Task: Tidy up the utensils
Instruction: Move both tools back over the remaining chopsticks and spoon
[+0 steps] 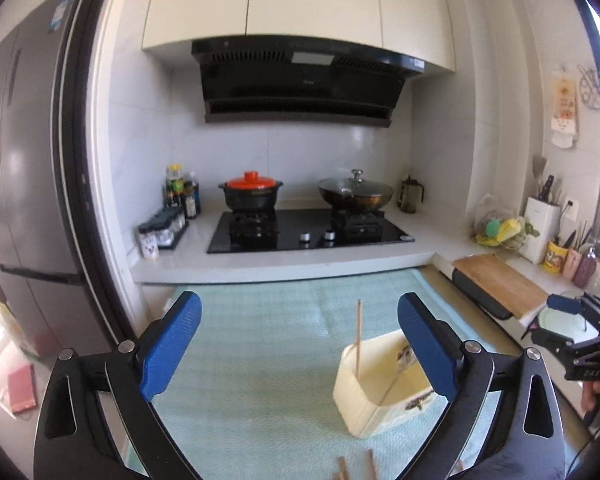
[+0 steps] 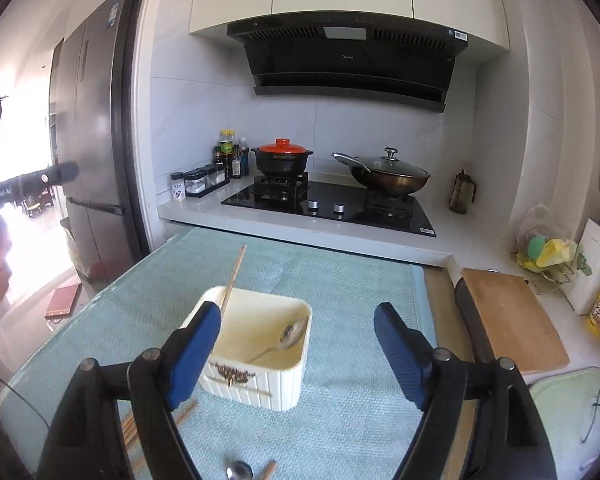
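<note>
I am holding both my left tongs and right tongs wide, gripping nothing. Loose wooden chopsticks are lying lengthwise beside the cream ribbed plastic box, nearer my left.

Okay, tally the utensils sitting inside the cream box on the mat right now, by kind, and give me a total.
chopstick: 1, leaning upright against the corner
spoon: 1, lying on the bottom
Total: 2 utensils inside the cream box
</note>
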Motion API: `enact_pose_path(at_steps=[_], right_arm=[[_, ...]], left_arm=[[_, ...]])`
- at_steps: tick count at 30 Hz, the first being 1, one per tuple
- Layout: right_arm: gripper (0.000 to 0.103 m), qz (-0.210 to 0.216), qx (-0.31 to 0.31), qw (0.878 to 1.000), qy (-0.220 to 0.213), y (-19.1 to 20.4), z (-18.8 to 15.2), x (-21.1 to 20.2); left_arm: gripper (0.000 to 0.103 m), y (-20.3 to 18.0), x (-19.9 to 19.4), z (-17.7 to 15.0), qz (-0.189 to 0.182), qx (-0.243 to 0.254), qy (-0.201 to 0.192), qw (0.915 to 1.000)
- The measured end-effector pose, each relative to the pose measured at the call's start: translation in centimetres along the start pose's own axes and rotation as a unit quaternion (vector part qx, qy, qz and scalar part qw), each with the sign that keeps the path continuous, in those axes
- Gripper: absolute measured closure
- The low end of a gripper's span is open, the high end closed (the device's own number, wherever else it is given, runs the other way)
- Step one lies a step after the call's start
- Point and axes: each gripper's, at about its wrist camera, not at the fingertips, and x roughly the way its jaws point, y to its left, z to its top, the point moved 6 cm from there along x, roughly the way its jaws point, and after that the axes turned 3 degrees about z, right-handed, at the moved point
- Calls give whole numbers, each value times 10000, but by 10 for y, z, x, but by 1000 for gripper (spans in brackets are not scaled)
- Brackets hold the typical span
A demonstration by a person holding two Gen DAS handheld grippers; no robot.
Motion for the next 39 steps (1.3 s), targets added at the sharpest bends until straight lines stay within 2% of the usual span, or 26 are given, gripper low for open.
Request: enact_pose_path(at_steps=[2, 4, 6, 9, 13, 15, 17, 19, 21, 24, 31, 35, 37, 39], right_arm=[[22, 8, -59, 10000, 4, 8, -10, -23], [21, 37, -35, 10000, -14, 14, -22, -43], [17, 128, 60, 9999, 6, 22, -35, -58], [16, 181, 288, 9994, 57, 31, -61, -77], [16, 182, 680, 9975, 112, 42, -106, -90], [16, 149, 917, 9956, 147, 46, -131, -95], [16, 131, 1114, 9936, 148, 49, -156, -100], [16, -1, 1163, 9932, 106, 50, -178, -105], [16, -239, 1109, 9934, 191, 50, -195, -106], [16, -438, 1011, 9933, 356, 50, -214, -106], [16, -785, 733, 9942, 64, 54, -219, -118], [16, -703, 709, 9950, -34, 58, -223, -120], [16, -620, 749, 9952, 56, 60, -228, -115], [16, -544, 750, 9955, 189, 63, -233, -109]], left_arm=[[1, 5, -35, -6, 90, 103, -177, 9998], [1, 7, -60, -23, 156, 217, -151, 9995], [1, 6, -78, -51, 58, 257, 96, 9996], [1, 5, -96, -103, -239, 12, 596, 9979], [1, 2, -110, -178, -454, -404, 1258, 9902], [1, 4, -112, -209, -408, -705, 1500, 9853], [1, 8, -113, -231, -347, -1015, 1564, 9818], [1, 10, -113, -247, -56, -1067, 1683, 9799], [1, 9, -111, -254, 64, -1009, 1744, 9795], [1, 5, -115, -258, -127, -1105, 1634, 9803], [1, 3, -108, -268, 134, -1209, 1632, 9791], [1, 9, -108, -281, 310, -1193, 1685, 9780], [1, 14, -107, -290, 408, -1213, 1781, 9757], [1, 16, -104, -299, 330, -1315, 1942, 9715]])
